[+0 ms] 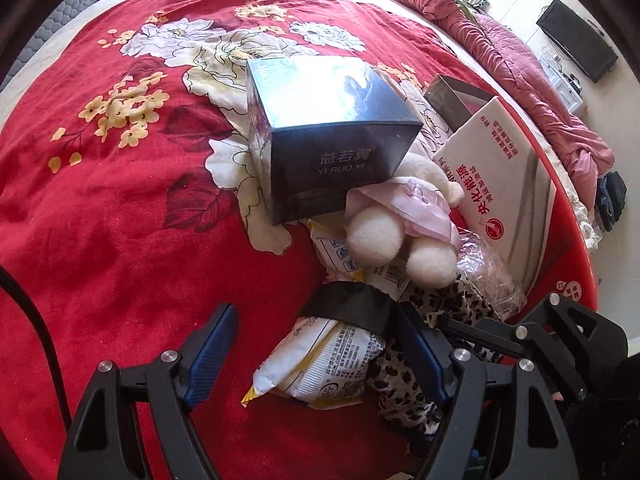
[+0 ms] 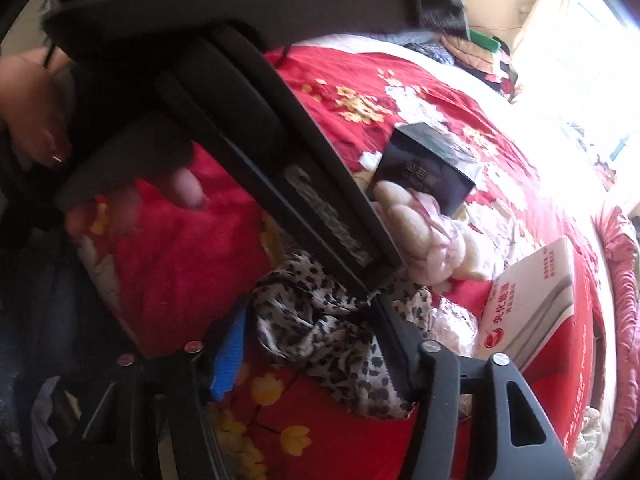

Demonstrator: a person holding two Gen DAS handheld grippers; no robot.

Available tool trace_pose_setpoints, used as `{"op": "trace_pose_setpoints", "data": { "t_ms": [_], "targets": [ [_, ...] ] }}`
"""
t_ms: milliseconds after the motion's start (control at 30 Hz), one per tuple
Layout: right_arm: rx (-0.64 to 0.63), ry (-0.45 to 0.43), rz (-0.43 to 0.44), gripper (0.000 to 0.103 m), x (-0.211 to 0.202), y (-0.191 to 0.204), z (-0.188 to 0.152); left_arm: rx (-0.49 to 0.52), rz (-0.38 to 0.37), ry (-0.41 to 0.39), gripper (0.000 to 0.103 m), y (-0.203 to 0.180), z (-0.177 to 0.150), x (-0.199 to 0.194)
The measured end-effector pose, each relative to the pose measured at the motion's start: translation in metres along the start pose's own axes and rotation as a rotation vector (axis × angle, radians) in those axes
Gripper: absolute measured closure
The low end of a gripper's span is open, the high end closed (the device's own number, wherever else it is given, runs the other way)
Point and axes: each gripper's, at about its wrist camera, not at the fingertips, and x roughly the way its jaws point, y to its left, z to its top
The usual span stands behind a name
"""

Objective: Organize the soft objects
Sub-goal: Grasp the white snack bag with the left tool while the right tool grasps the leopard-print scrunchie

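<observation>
Left gripper [image 1: 316, 354] jaws wide over white snack packet [image 1: 320, 364], not gripping.
Right gripper [image 2: 316, 344] straddles leopard cloth [image 2: 320, 320], grip unclear; plush toy [image 1: 396, 224] just beyond, against dark box [image 1: 324, 136].

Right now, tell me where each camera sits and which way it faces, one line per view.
Left wrist: sits on the left gripper, looking steeply down the bed at a snack packet between its open fingers; the right gripper's frame shows at lower right.
Right wrist: sits on the right gripper, looking down at leopard-print cloth between its fingers; the left gripper's body and the person's fingertips cross the top left.
Shared: red floral blanket, dark box, plush toy, white carton, the cloth.
</observation>
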Motion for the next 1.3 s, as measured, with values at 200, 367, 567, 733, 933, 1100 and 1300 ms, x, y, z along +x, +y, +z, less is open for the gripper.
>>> {"op": "trace_pose_setpoints", "data": {
  "t_ms": [200,367,567,733,933,1100,1300],
  "targets": [
    [-0.006,0.007,0.006,0.057,0.017,-0.008,-0.002,0.020,-0.006,0.014,0.026,-0.003,0.005,0.007],
    [0.044,0.001,0.006,0.078,0.017,-0.022,-0.003,0.005,-0.065,0.010,0.046,-0.004,0.011,0.015],
    [0.084,-0.022,0.022,0.085,0.007,-0.036,-0.009,0.006,-0.106,-0.012,0.060,-0.012,0.010,0.017],
    [0.129,-0.066,0.033,0.085,-0.011,-0.041,-0.007,-0.047,-0.126,-0.037,0.061,-0.001,0.000,0.002],
    [0.183,-0.170,0.054,0.085,-0.047,-0.041,-0.014,-0.064,-0.082,-0.097,0.061,-0.003,-0.015,-0.031],
    [0.201,-0.246,0.039,0.085,-0.071,-0.041,-0.011,-0.063,-0.055,-0.167,0.061,-0.009,-0.016,-0.060],
    [0.213,-0.316,0.014,0.085,-0.099,-0.041,-0.007,-0.060,-0.043,-0.236,0.061,-0.018,-0.016,-0.087]
  ]
}}
